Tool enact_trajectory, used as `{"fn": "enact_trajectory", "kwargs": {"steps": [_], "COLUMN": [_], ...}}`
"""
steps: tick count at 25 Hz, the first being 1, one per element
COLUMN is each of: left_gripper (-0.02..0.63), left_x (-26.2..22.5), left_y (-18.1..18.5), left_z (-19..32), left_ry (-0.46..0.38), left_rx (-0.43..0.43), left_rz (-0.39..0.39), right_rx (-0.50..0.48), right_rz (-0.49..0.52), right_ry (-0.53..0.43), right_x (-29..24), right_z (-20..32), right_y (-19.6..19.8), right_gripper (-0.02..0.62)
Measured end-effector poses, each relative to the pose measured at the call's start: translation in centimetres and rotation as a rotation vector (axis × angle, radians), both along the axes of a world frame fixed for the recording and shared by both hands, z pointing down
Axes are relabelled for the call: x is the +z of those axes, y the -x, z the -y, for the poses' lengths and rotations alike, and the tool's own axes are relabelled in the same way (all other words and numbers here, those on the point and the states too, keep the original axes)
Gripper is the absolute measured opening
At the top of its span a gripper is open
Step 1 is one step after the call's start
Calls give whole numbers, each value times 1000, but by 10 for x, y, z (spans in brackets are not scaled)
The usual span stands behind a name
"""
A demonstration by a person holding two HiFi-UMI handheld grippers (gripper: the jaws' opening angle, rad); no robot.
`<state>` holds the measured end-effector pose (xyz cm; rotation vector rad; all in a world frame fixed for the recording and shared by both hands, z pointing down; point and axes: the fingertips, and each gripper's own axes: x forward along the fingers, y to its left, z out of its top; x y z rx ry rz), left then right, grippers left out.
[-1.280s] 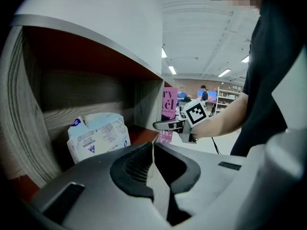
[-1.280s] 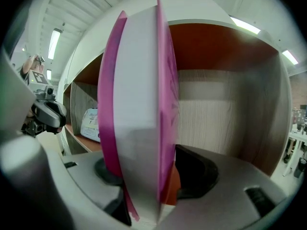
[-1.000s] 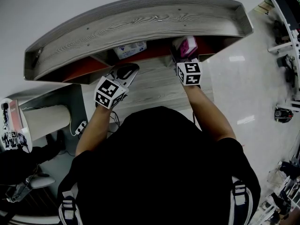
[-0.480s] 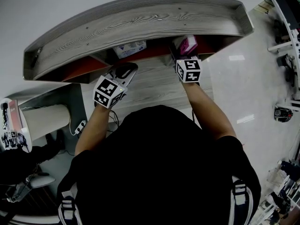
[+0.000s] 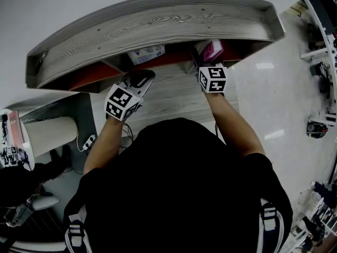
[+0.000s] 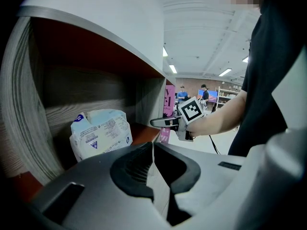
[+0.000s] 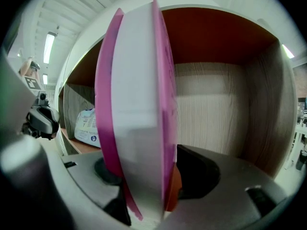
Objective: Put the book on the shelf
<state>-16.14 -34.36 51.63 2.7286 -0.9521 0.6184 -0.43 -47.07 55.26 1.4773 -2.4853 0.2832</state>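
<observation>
We see cool, even light from ceiling strips (image 6: pixel 172 69) overhead, and it glares in pale patches off the floor (image 5: pixel 266 66) in the head view. Beneath its top board the shelf (image 5: pixel 158 22) drops into deep shadow. Both gripper views bend hard and go black at the corners. The book (image 7: pixel 136 109) sits so close to the right gripper view's lens that it is soft and washed out, while the back panel (image 7: pixel 216 109) reads sharper.

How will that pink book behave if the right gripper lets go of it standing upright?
The pink book stands upright, clamped in the right gripper, with no neighbour visible to lean on, so it may tip. Its thick page block suggests it is fairly stiff, probably not floppy.
</observation>
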Motion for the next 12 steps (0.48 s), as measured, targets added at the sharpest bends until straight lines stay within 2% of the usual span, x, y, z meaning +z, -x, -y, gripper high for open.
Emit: {"fn": "enact_trajectory", "kwargs": {"steps": [12], "left_gripper": [28], "left_x": [0], "left_y": [2], "left_z": [-9], "left_ry": [1], "left_rx": [-2], "left_rz": [6], "right_rx": [12], "right_rz": [2], "right_ry": [0], "right_x": [-2], "right_z": [-10], "right_y": [-4], "right_gripper": [279]}}
